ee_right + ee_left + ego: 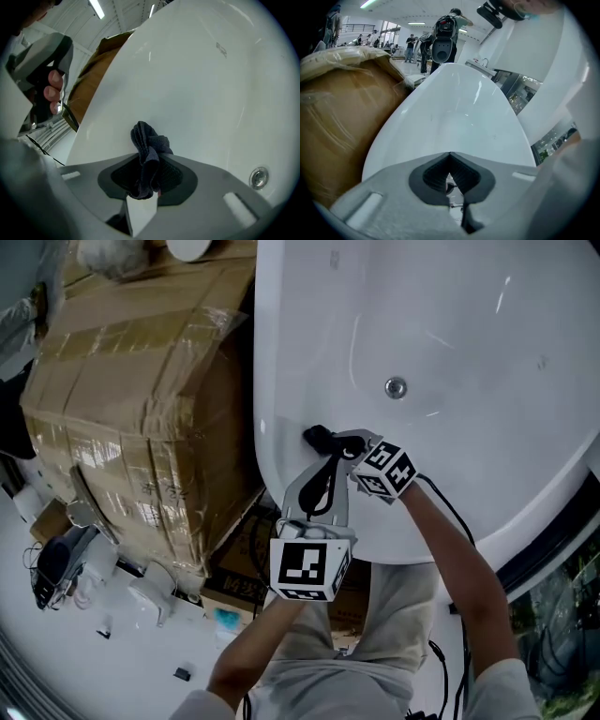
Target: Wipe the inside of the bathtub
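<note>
Bathtub (pixel 487 324) cut off at top and right edges, cloth (pixel 147 145) partly hidden within right tongs (pixel 149 180)

cardboard box (pixel 141 399) left of bathtub (pixel 487 343)

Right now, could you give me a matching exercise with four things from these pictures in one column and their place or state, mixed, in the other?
1. dark blue-grey woven cloth
2. round shiny metal drain
3. large brown cardboard box wrapped in clear tape
4. left tool

A. outside the white bathtub, beside it
B. shut, nothing between its jaws
C. clamped in the right tool
D. set in the tub's inner surface

Pairs: 1-C, 2-D, 3-A, 4-B
</note>
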The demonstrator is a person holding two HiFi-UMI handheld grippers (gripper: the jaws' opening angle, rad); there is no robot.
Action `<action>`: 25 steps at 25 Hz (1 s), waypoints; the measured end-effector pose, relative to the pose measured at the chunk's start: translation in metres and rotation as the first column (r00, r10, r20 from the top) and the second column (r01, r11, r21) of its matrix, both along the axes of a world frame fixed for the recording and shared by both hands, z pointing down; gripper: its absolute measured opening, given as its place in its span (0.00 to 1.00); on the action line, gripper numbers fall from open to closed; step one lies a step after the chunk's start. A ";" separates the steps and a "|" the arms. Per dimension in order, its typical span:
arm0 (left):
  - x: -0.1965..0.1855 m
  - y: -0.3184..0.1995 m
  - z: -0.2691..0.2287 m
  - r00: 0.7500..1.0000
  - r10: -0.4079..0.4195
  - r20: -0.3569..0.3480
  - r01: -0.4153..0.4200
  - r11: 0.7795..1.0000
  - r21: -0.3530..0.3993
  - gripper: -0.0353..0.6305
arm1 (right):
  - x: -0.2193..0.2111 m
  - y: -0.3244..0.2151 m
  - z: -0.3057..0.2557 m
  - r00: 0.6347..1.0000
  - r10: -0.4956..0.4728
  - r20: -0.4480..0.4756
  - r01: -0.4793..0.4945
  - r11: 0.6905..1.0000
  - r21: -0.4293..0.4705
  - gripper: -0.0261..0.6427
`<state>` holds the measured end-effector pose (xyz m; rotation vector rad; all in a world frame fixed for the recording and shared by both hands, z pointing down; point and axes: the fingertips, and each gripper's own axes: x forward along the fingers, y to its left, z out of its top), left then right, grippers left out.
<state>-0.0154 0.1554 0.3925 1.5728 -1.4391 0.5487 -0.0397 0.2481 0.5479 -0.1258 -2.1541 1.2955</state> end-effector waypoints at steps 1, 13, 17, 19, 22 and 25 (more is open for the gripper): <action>-0.001 -0.002 -0.004 1.000 -0.001 0.002 0.001 1.000 0.006 0.05 | 0.000 0.002 -0.007 1.000 0.001 0.005 -0.001 1.000 -0.002 0.20; -0.005 -0.012 -0.086 1.000 0.015 0.021 -0.017 0.997 0.073 0.05 | 0.006 0.028 -0.107 0.996 0.026 0.079 -0.020 0.996 -0.085 0.19; -0.001 -0.018 -0.135 0.998 0.057 0.026 -0.060 0.992 0.112 0.05 | 0.026 0.009 -0.155 0.995 0.074 0.073 -0.073 0.997 -0.020 0.19; 0.000 -0.020 -0.158 0.997 0.072 0.035 -0.076 0.989 0.129 0.05 | 0.036 -0.006 -0.186 0.988 0.127 0.086 -0.127 0.992 -0.005 0.19; 0.005 -0.025 -0.189 0.994 0.097 0.047 -0.103 0.983 0.154 0.05 | 0.051 -0.027 -0.233 0.970 0.209 0.122 -0.211 0.978 0.000 0.19; 0.013 -0.030 -0.218 0.990 0.124 0.064 -0.134 0.974 0.184 0.05 | 0.062 -0.042 -0.275 0.950 0.266 0.164 -0.272 0.962 0.016 0.19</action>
